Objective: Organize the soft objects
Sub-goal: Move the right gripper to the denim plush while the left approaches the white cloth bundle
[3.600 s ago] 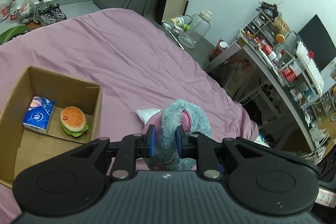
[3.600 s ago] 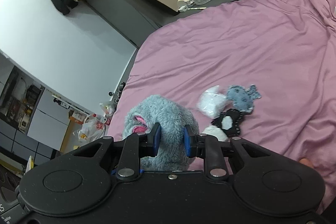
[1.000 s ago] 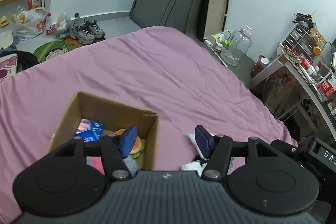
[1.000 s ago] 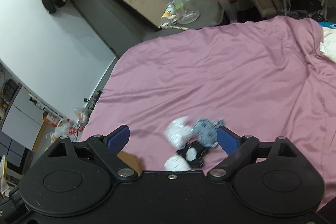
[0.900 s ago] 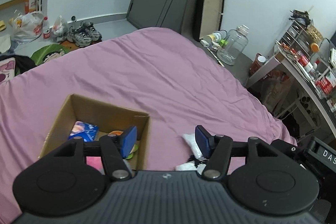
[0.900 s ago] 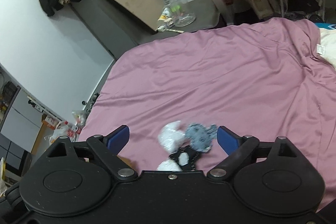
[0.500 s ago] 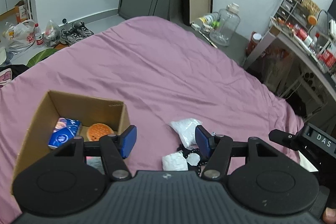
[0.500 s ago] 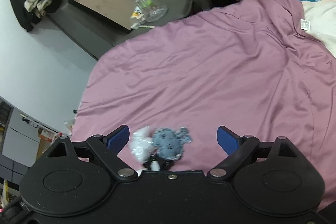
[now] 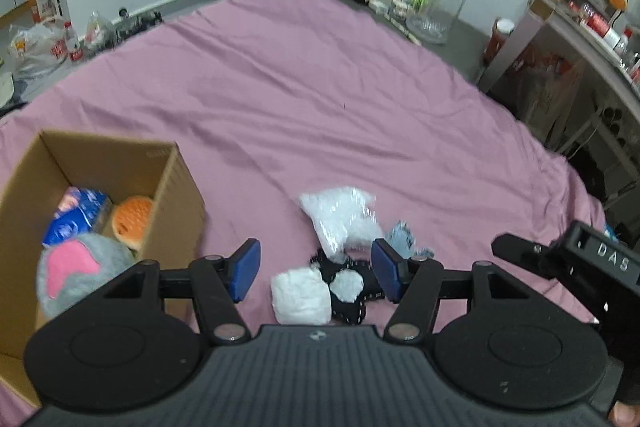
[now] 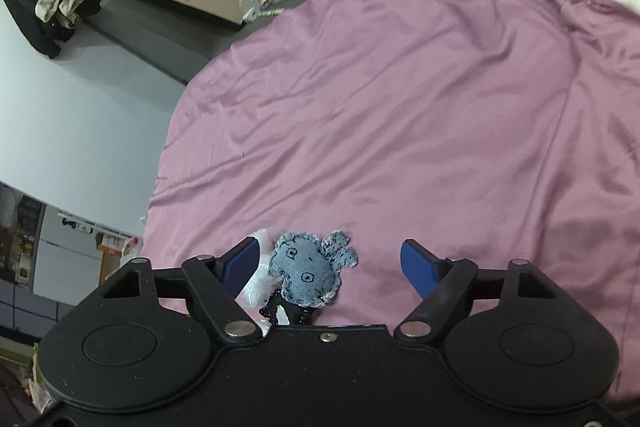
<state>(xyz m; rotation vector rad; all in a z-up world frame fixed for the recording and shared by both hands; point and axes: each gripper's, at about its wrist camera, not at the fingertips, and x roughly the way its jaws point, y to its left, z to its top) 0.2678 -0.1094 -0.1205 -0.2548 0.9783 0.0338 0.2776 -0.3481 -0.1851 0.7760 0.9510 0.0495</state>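
At lower centre of both wrist views, left gripper (image 9: 316,269) and right gripper (image 10: 332,265) hung wide open, empty, over the denim plush (image 10: 308,273), needing a centred squeeze before carrying to the cardboard box (image 9: 176,183) at left.

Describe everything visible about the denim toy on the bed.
The denim toy is a small, flat, stuffed shape of faded blue fabric with frayed edges, stitched square eyes and a ragged ear-like flap at one side. It lies flat on the pink sheet, ungripped, between the open fingers of the right gripper. A black-and-white toy is against its near edge and a clear bag of white stuffing sits beside it.
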